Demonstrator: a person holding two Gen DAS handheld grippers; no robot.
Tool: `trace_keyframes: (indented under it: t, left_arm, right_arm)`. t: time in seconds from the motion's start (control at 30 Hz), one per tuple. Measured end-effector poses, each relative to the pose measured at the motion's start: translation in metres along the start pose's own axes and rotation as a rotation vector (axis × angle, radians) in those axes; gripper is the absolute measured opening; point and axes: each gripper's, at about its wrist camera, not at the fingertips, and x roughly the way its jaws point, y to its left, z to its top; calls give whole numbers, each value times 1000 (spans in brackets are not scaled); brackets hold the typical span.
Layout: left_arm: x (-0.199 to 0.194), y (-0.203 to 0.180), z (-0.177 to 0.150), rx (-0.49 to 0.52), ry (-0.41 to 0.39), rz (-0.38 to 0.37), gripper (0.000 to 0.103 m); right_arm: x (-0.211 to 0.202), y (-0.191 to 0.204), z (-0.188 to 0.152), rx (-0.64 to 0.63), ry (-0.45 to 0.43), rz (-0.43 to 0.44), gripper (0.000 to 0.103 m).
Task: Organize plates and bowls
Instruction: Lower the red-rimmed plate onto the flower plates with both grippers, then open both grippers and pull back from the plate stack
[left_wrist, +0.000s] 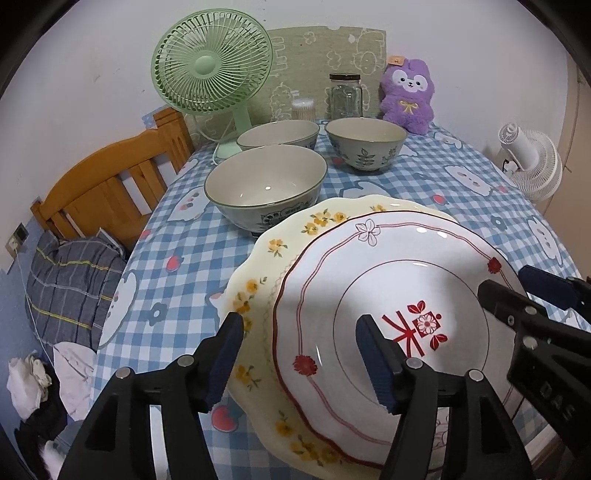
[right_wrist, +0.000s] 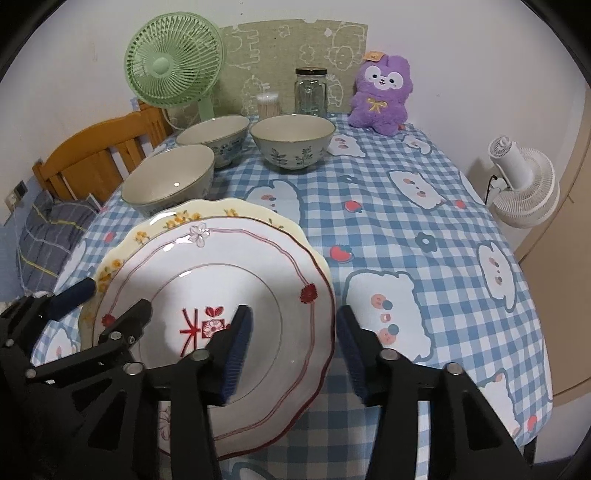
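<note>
A white plate with red trim (left_wrist: 388, 280) (right_wrist: 236, 273) lies stacked on a cream plate with yellow flowers (left_wrist: 258, 269) (right_wrist: 166, 218) near the table's front edge. My left gripper (left_wrist: 299, 354) is open, its fingers straddling the stack's left rim. My right gripper (right_wrist: 293, 350) is open, straddling the white plate's right rim. Each gripper shows in the other's view (left_wrist: 517, 295) (right_wrist: 103, 299). Three bowls stand behind: a large one (left_wrist: 266, 184) (right_wrist: 168, 177), a second (left_wrist: 279, 134) (right_wrist: 212, 136) and a leaf-patterned one (left_wrist: 365, 142) (right_wrist: 293, 140).
The table has a blue checked cloth (right_wrist: 406, 236). At its back stand a green fan (left_wrist: 212, 70), a glass jar (left_wrist: 345, 96), a cotton-swab tub (left_wrist: 303, 109) and a purple plush (left_wrist: 408, 96). A wooden bed frame (left_wrist: 107, 184) is left, a white fan (right_wrist: 524, 188) right.
</note>
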Motion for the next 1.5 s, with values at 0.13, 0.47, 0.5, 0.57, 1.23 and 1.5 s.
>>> trace_keyframes:
  t: [0.13, 0.47, 0.5, 0.57, 1.23, 1.5]
  left_arm:
    - [-3, -2, -2, 20, -7, -5, 71]
    - [-2, 1, 0, 10, -10, -13, 72]
    - [-3, 1, 1, 10, -11, -14, 72]
    - [-3, 3, 3, 5, -12, -21, 73]
    - [-37, 29, 33, -115, -43, -64, 99]
    - [-47, 37, 51, -145, -64, -57, 103]
  right_arm:
    - [3, -1, 1, 10, -2, 5, 39]
    - [12, 2, 9, 28, 1, 28, 39]
    - [13, 1, 10, 33, 6, 34, 40]
    - [13, 0, 12, 34, 16, 52, 43]
    - [-32, 9, 53, -19, -89, 113, 86]
    - [-44, 8, 71, 6, -100, 133, 87]
